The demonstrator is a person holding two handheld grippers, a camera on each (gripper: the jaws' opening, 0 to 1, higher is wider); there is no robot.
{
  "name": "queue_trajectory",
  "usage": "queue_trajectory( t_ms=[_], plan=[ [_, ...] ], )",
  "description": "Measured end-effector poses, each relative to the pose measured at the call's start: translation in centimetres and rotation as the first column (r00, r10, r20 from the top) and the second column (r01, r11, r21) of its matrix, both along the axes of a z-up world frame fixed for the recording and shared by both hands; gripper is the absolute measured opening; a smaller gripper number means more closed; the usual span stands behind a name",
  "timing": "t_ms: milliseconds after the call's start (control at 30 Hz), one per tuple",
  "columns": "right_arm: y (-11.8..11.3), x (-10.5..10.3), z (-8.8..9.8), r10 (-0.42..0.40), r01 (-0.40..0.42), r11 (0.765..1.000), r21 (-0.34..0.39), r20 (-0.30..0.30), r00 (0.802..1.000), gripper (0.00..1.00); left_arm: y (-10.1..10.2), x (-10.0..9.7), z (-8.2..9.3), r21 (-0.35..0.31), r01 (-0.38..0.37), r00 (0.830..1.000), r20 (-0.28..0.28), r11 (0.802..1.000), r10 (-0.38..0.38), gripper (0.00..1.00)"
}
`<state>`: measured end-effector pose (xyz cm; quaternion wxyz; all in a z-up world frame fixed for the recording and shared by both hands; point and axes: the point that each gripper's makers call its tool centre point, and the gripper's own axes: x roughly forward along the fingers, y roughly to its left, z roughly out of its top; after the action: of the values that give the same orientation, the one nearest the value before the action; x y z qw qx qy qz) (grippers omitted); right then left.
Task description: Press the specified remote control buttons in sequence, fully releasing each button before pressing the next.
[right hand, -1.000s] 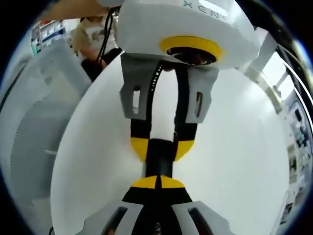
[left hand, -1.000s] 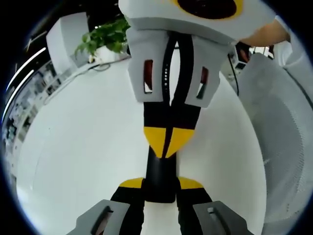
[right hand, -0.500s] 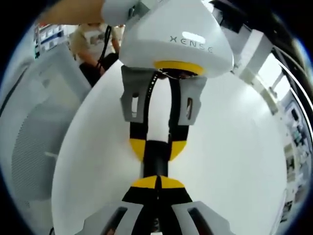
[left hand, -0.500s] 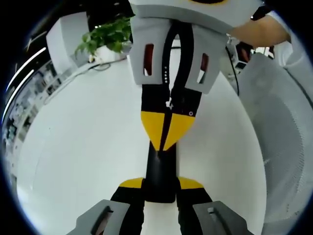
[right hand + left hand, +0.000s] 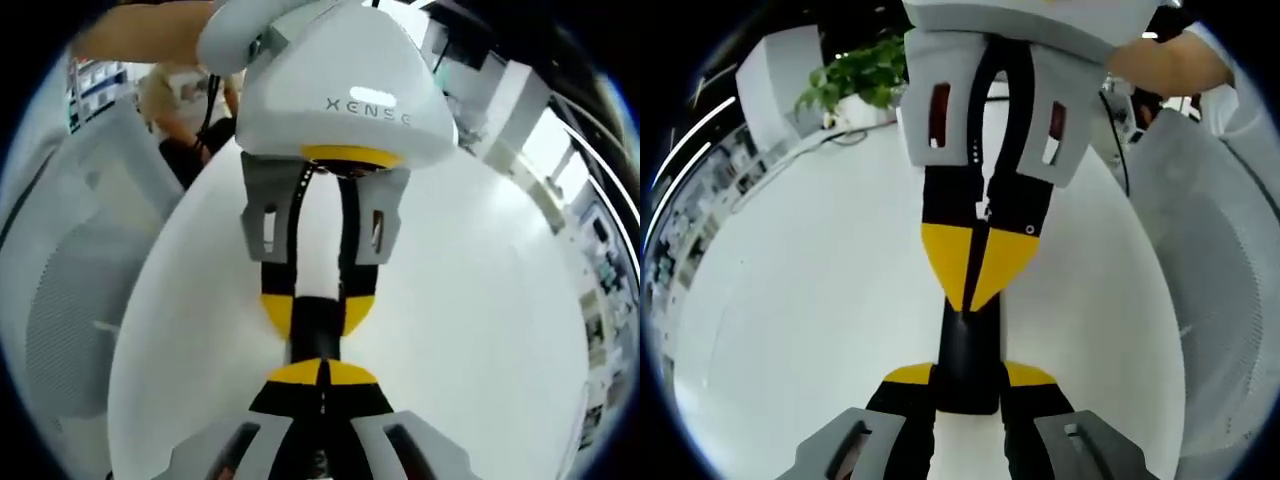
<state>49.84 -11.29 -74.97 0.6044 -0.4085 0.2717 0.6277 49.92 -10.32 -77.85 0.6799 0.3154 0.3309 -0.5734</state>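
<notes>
Here the left gripper view carries things the other lacks: a potted plant [image 5: 862, 78] at the far edge of the white table [image 5: 800, 300], with a white box-like unit [image 5: 780, 80] beside it and shelving along the left side; the right gripper view instead has a seated person [image 5: 185, 110] beyond the table's far edge and windows to the right; a grey mesh chair back [image 5: 1230, 300] shows at the right of the left view and at the left of the right view; the remote control [image 5: 968, 350] is a slim black bar lying on the table between the two tools, one end clamped between the yellow-tipped jaws of the left gripper [image 5: 968, 378]; the right gripper [image 5: 978, 268] comes down from above with its jaws closed together, their yellow point touching the remote's top face; in the right gripper view its own jaws [image 5: 322, 374] meet over the dark body; most of the remote is hidden by both tools, so its buttons cannot be made out, nor which one the point rests on.
</notes>
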Motion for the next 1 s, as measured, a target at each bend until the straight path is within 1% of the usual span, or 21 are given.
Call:
queue_trajectory(
  t_ms=[33, 67, 133, 333, 600, 833, 1000],
  plan=[
    [0.01, -0.04, 0.01, -0.005, 0.005, 1.0, 0.005, -0.005, 1.0, 0.01, 0.0, 0.0, -0.01, 0.0, 0.0, 1.0, 0.001, 1.0, 0.0, 0.24],
    [0.04, -0.05, -0.01, -0.013, 0.014, 1.0, 0.009, -0.01, 1.0, 0.08, 0.0, 0.0, 0.0, 0.001, 0.001, 1.0, 0.0, 1.0, -0.001, 0.24],
    [-0.11, -0.08, -0.08, -0.01, 0.01, 1.0, 0.002, -0.007, 1.0, 0.08, -0.01, 0.01, 0.0, 0.003, 0.002, 1.0, 0.001, 1.0, -0.002, 0.24],
    [-0.14, -0.01, 0.0, -0.016, 0.016, 1.0, 0.008, 0.003, 1.0, 0.13, 0.02, -0.06, -0.01, 0.006, 0.004, 1.0, 0.001, 1.0, -0.004, 0.24],
    [-0.22, -0.08, 0.12, -0.018, 0.018, 1.0, 0.011, 0.007, 1.0, 0.15, 0.01, -0.02, -0.01, 0.005, 0.004, 1.0, 0.003, 1.0, -0.004, 0.24],
    [-0.23, -0.29, 0.49, -0.027, 0.028, 0.998, 0.049, -0.017, 0.999, 0.21, -0.02, -0.02, 0.0, -0.004, 0.003, 1.0, 0.007, 1.0, -0.003, 0.24],
    [-0.43, -0.23, 0.49, -0.031, 0.032, 0.998, 0.056, -0.02, 0.999, 0.23, -0.01, -0.01, 0.01, -0.005, 0.003, 1.0, 0.009, 1.0, -0.003, 0.24]
  ],
)
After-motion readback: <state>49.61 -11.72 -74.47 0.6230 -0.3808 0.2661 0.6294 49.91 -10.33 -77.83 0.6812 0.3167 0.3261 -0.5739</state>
